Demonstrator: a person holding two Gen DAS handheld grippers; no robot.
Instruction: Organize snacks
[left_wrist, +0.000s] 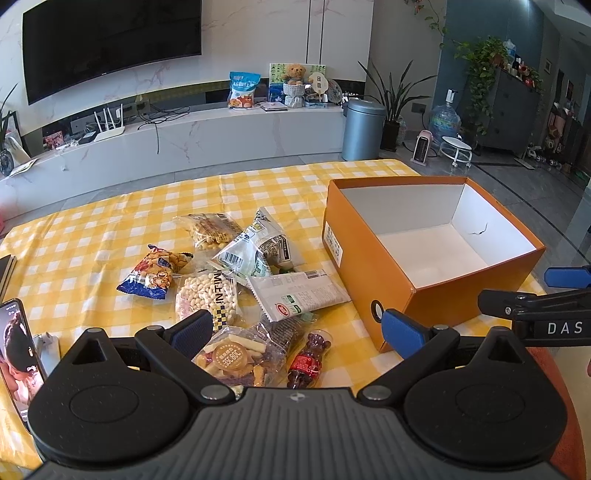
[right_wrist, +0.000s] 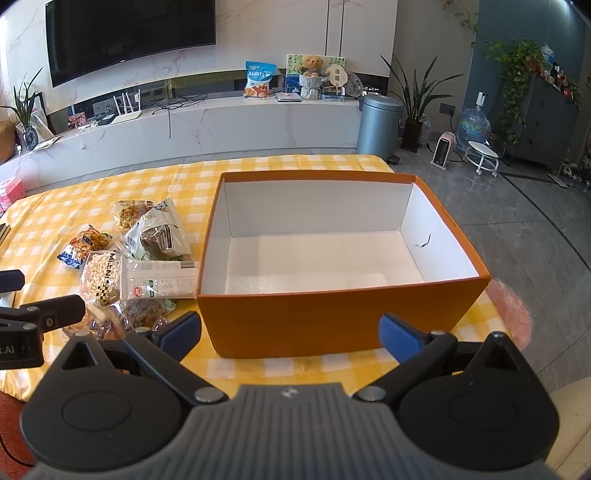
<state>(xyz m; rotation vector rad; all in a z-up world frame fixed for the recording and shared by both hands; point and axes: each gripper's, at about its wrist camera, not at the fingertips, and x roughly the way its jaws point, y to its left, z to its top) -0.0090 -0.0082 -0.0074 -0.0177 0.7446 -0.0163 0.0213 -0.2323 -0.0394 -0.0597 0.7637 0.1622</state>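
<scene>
An open orange box (left_wrist: 373, 254) (right_wrist: 332, 317) with a white, empty inside stands on the yellow checked tablecloth (left_wrist: 110, 221) (right_wrist: 92, 192). Left of it lies a heap of snack packets: a blue cracker bag (left_wrist: 151, 275), a pack of white puffs (left_wrist: 207, 297) (right_wrist: 103, 275), a white flat pack (left_wrist: 299, 293) (right_wrist: 159, 282), a dried-fruit pack (left_wrist: 236, 356) and a small red bear-shaped bottle (left_wrist: 308, 360). My left gripper (left_wrist: 297, 325) hangs open just above the nearest packets. In front of the box's near wall, my right gripper (right_wrist: 290, 332) is open and holds nothing.
A phone (left_wrist: 16, 354) with a lit screen leans at the table's left edge. Beyond the table are a TV stand (left_wrist: 184, 136), a grey bin (left_wrist: 364, 129) (right_wrist: 380, 123), potted plants and a water jug (right_wrist: 474, 127) on the tiled floor.
</scene>
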